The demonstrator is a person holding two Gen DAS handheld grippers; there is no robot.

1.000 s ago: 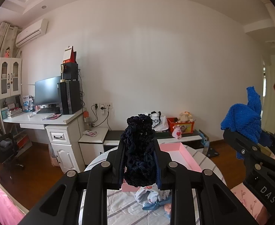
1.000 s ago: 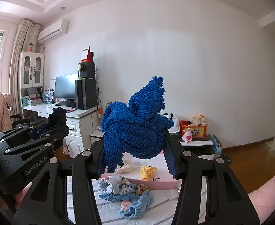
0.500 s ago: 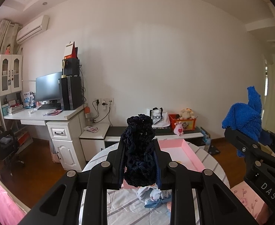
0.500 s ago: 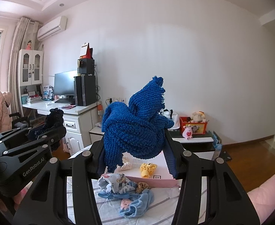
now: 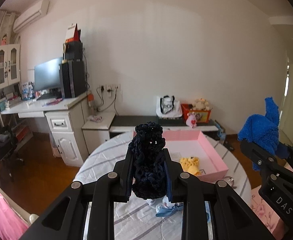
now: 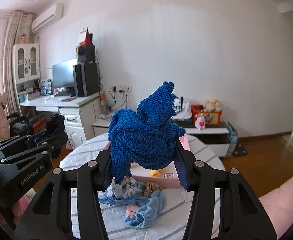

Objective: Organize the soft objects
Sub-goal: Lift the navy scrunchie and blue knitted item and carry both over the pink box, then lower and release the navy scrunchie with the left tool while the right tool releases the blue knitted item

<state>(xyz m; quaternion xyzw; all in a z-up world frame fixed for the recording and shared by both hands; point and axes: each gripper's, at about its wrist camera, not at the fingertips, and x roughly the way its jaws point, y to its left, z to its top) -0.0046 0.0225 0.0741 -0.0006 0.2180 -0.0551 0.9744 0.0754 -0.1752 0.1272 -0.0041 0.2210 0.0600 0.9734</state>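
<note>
"What did each claw have just then?"

"My left gripper [image 5: 148, 177] was pinching a navy crochet piece [image 5: 148, 160], jaws drawn nearly together on it. My right gripper [image 6: 144, 168] was clamped, wider, on a bunched blue knit cloth [image 6: 143, 136]. Both pieces were up in the air over the near side of the round table [image 5: 98, 160]."

"How did they seem to handle?"

"Light and limp, I judged. The knit squashed between the pads and a tail of it drooped below them (nothing fragile there). A grip across the thick middle seemed best; a loose edge would only stretch."

"And beyond the claws?"

"Just under them lay a heap of small soft things [image 6: 134, 192] on the striped cloth, with a light-blue scrunchie [image 6: 144, 214] nearest me. Behind the heap stood the pink box [image 5: 214, 150], open, with a yellow plush toy [image 5: 190, 164] inside by its near wall. That wall and the toy looked like the only things in the way of dropping my pieces in. Far off stood a white desk [image 5: 46, 108] and a low cabinet [image 5: 162, 123] along the wall."
</note>
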